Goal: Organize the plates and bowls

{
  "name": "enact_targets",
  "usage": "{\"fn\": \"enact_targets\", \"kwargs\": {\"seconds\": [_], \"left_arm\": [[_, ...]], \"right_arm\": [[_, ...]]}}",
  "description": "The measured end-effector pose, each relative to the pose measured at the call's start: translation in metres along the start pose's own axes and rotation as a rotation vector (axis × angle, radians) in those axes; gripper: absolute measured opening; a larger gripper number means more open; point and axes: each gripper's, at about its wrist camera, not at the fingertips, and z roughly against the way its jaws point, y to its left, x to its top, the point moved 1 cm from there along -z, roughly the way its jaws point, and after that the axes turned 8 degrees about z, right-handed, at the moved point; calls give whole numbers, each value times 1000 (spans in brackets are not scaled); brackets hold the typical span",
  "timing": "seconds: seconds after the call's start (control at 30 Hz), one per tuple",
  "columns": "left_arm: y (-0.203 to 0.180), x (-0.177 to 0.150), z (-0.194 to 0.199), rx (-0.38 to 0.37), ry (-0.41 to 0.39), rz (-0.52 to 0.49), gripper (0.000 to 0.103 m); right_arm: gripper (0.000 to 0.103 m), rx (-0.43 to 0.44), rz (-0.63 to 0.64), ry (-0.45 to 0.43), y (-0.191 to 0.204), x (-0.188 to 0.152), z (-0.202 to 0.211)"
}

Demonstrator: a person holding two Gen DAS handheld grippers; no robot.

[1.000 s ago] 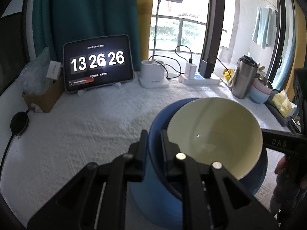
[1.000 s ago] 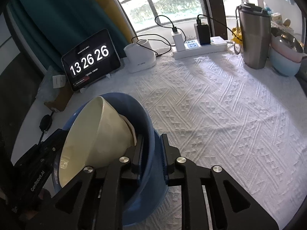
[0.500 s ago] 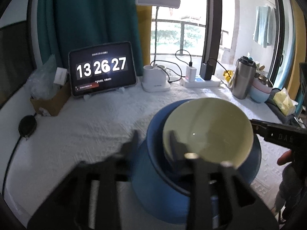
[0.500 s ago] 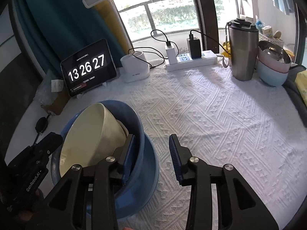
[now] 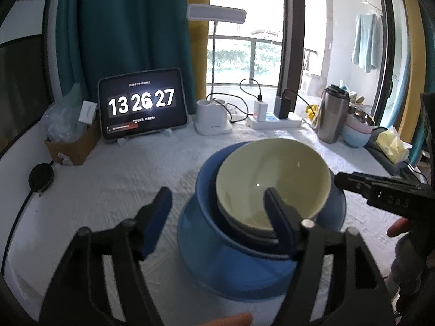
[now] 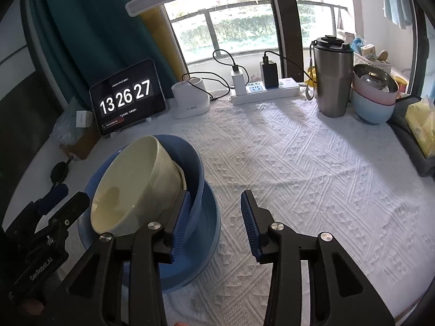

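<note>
A cream bowl lies tilted inside a blue bowl, which stands on a wider blue dish on the white tablecloth. A pale rim shows under the cream bowl. My left gripper is open and its jaws are still opening. The near rim of the blue bowl is between them, untouched. In the right wrist view the same cream bowl and blue bowl sit at the left. My right gripper is opening too, its left pad beside the blue bowl's wall and not pressing on it.
Along the back stand a tablet clock, a white lamp base, a power strip, a steel tumbler and stacked pink and blue bowls. A tissue pack lies at the right edge, a cardboard box at the left.
Both grippers were shut on the blue bowl's rim. They have let go, spread their jaws and drawn back a little. The bowl stack stays on the cloth.
</note>
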Motion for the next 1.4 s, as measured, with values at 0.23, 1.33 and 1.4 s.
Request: {"fn": "enact_targets", "kwargs": {"seconds": [0.23,1.33,1.4], "left_arm": [[-4,-7,15,-20,-13,-8,85],[-7,-43,104,-81,-294,17,91],[-8,-43,109,-88,-314,13,91]], "right_arm": [[41,-8,11,-15,3,-7,12],[42,-165,59,-155,11,-60,76],[42,-181,71,-174,13,-63,82]]}}
